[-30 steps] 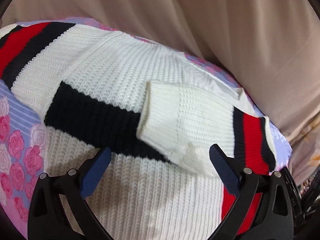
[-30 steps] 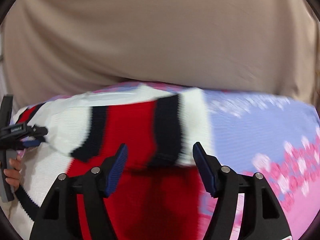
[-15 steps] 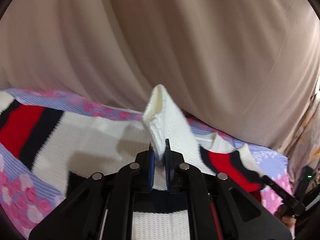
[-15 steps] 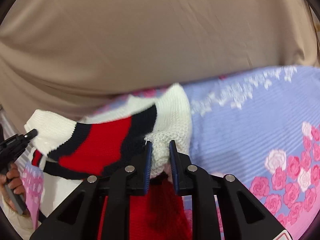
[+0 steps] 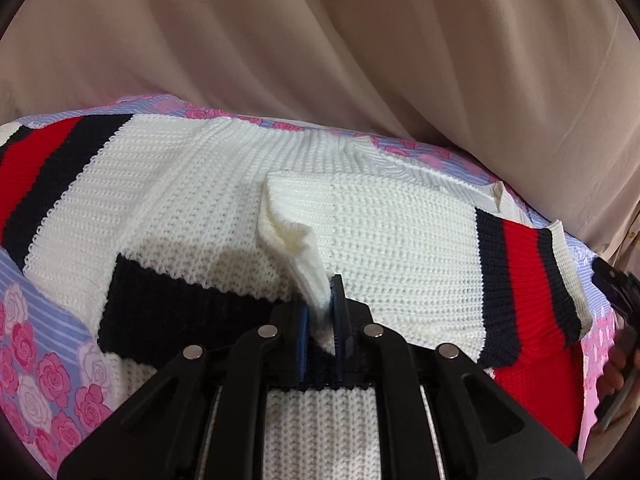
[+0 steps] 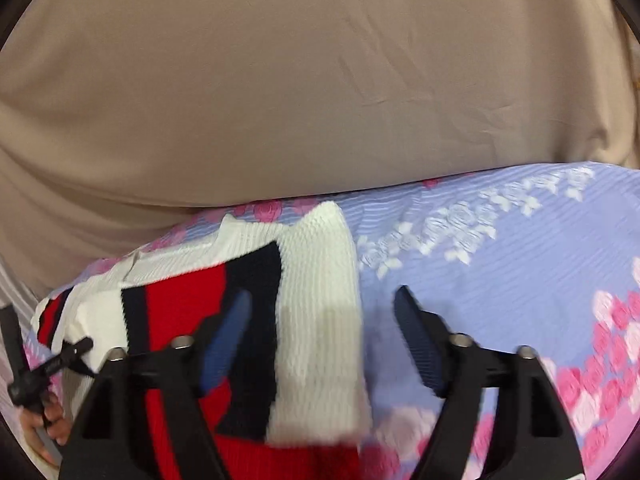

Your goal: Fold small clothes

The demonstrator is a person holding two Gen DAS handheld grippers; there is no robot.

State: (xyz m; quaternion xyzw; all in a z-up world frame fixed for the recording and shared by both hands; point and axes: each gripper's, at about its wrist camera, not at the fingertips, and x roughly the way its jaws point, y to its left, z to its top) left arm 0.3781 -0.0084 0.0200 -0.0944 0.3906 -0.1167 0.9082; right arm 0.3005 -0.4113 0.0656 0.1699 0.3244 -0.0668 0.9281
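Observation:
A small white knit sweater [image 5: 192, 216] with red and navy stripes lies flat on a flowered bedspread [image 5: 28, 344]. Its right sleeve [image 5: 400, 248] is folded across the chest. My left gripper [image 5: 322, 316] is shut on the sleeve's white cuff [image 5: 296, 248], low over the sweater. In the right wrist view the sweater's striped shoulder fold [image 6: 280, 320] lies under my right gripper [image 6: 324, 336], which is open and holds nothing. The left gripper shows at that view's left edge [image 6: 44, 368].
A beige curtain [image 5: 360, 60] hangs right behind the bed, also filling the top of the right wrist view [image 6: 300, 80]. Bare lilac bedspread with pink roses [image 6: 520, 260] stretches to the right of the sweater.
My left gripper has lowered the pinched cuff back down onto the sweater. My right gripper, shut on the sweater's shoulder fold half a second ago, has opened and let it drop.

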